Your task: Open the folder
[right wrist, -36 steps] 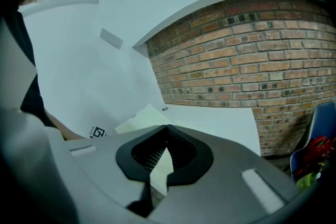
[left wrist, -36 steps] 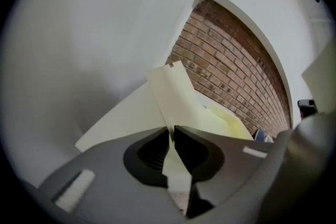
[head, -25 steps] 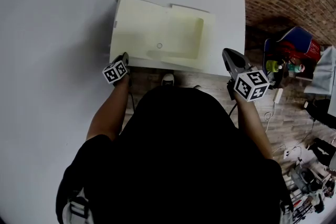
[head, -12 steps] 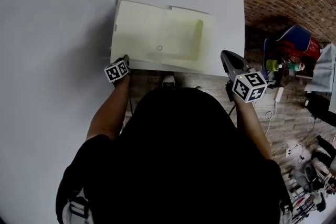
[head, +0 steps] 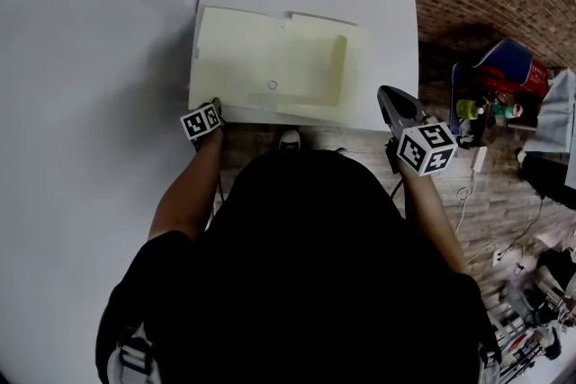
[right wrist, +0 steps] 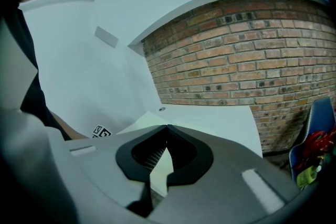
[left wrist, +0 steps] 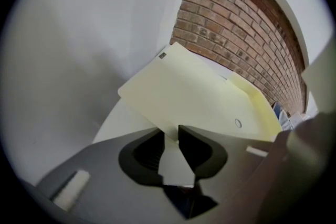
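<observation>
Left tool (left wrist: 168, 131) points steeply down at the near left corner of the folder (head: 270, 67). Its jaws stand a little apart and have just been opening. The folder's corner reaches in between their tips, and no pad can be seen pressing on it.

Right tool (right wrist: 168, 126) hangs off to the right over the near right part of the desk (head: 391, 13), with its jaw tips together and nothing between them. From there the folder lies ahead and to the left, just beside the tool, which does not touch it.

Ahead of the left tool the folder spreads away, covering most of the white desk. It is pale cream, thin and matt, and a broad rectangle in shape. Its far edge is stepped, with a second sheet showing past the first. A small ring (head: 272, 85) sits near the middle of the cover. To the right of the ring a darker cream pocket (head: 331, 66) with rounded corners lies on the folder. A tiny label (left wrist: 163, 55) marks the far left corner.
</observation>
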`<state>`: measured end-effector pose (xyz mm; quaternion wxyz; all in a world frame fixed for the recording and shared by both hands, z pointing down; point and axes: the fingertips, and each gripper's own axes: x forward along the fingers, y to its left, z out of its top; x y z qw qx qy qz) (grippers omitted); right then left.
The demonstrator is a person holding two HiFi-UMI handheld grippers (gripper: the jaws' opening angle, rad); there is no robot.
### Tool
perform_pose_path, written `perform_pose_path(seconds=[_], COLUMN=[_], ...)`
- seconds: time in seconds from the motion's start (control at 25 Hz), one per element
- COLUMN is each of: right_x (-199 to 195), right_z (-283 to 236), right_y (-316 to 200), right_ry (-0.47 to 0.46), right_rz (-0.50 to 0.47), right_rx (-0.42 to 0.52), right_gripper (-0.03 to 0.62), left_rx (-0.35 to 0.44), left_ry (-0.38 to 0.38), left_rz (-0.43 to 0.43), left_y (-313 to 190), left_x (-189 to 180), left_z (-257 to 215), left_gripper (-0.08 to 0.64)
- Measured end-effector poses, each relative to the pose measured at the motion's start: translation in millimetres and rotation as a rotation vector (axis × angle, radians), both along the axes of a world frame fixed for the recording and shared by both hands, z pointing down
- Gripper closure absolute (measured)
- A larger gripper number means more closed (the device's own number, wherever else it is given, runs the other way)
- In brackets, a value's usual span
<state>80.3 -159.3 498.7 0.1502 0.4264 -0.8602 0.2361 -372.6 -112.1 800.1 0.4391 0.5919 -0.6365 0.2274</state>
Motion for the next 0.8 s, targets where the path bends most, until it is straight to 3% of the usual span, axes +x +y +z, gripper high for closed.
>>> perform_pose_path(seconds=[0.8], right_x=[1.8], right_z=[7.6], right_y=[-2.2], right_ry=[0.0], right_rz=[0.001], right_rx=[-0.016], right_gripper=[0.592], left_rx=[-0.08], left_ry=[-0.089], left_rz=[0.021], left_y=[-8.7], left_x=[-2.8], left_z=[10.2], left_gripper=[0.463])
